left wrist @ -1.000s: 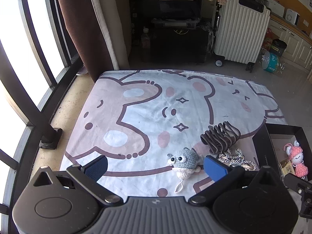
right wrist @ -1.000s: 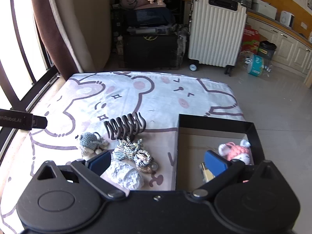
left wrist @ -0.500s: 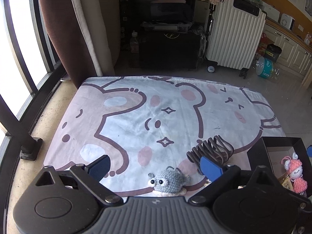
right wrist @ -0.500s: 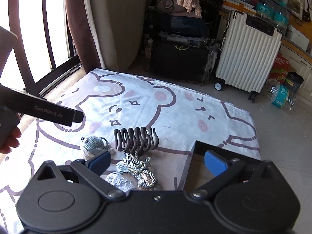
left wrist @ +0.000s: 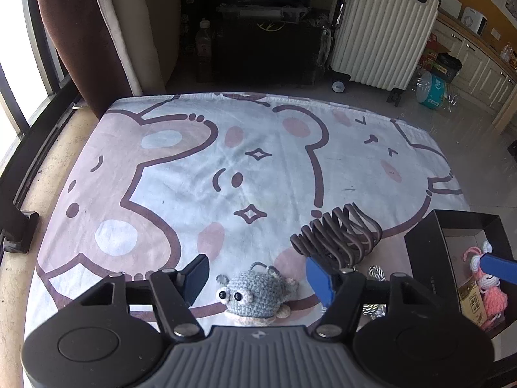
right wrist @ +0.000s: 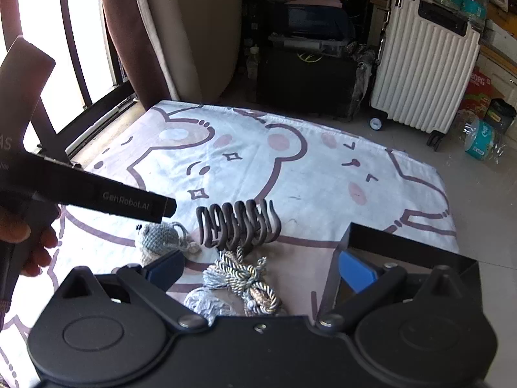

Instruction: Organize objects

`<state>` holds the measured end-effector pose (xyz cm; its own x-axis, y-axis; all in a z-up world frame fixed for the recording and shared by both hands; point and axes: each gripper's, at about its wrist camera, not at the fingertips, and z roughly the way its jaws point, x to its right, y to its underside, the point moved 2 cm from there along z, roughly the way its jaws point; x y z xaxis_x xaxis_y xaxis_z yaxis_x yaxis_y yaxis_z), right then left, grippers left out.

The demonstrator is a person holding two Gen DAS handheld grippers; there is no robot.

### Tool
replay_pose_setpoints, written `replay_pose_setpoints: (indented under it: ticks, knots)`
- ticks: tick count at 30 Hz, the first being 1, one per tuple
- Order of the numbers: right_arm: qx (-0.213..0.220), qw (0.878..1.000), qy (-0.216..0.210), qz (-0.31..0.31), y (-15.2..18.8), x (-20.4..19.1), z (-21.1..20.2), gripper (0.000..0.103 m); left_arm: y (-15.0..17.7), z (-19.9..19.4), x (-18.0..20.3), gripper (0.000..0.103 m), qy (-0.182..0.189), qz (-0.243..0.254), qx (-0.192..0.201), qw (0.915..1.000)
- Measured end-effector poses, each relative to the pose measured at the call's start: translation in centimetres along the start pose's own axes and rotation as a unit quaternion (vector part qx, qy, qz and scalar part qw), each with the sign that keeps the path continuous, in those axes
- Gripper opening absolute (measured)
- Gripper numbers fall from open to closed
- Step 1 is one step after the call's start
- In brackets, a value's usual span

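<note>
A grey crochet toy (left wrist: 255, 294) with googly eyes lies on the cartoon bear blanket (left wrist: 194, 168). My left gripper (left wrist: 257, 279) straddles it, and its jaws are closing. A small gap still shows between each blue pad and the toy. In the right wrist view the toy (right wrist: 161, 239) sits below the left gripper's black finger (right wrist: 129, 200). My right gripper (right wrist: 261, 271) is open and holds nothing, above a knotted rope tassel (right wrist: 239, 278) and the left wall of a black box (right wrist: 404, 245). A pink crochet doll (left wrist: 488, 294) lies in the box (left wrist: 423, 249).
A brown claw hair clip (left wrist: 339, 236) stands right of the toy, and a crumpled silver lump (right wrist: 203, 304) lies beside the tassel. A person's hand (right wrist: 29, 242) holds the left gripper. A white suitcase (left wrist: 381, 29), dark luggage and a curtain stand beyond the blanket.
My left gripper has come down over the grey toy and its jaws have narrowed around it. My right gripper has drawn back from the box and rolled, so the doll is out of its view.
</note>
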<state>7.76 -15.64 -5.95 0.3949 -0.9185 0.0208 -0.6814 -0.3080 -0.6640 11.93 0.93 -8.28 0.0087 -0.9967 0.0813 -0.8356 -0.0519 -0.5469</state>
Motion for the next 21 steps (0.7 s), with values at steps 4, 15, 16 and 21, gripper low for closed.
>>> replay_pose_setpoints:
  ticks: [4,15,16,21]
  knots:
    - [-0.009,1.0,-0.01,-0.009,0.9,-0.5,0.7,0.103,0.4,0.5,-0.4,0.056,0.006,-0.016,-0.017,0.9997]
    - [-0.046,0.995,-0.058,-0.065,2.2,-3.6,1.9,0.078,1.4,1.9,0.2,0.05,0.01,0.01,-0.048,0.9988]
    - [-0.052,0.995,-0.058,-0.066,2.3,-3.6,2.1,0.075,1.5,2.0,0.2,0.05,0.01,0.01,-0.051,0.9986]
    - [-0.072,0.994,-0.064,-0.053,2.9,-2.8,2.9,0.068,1.7,2.2,0.0,0.05,0.015,0.006,-0.058,0.9982]
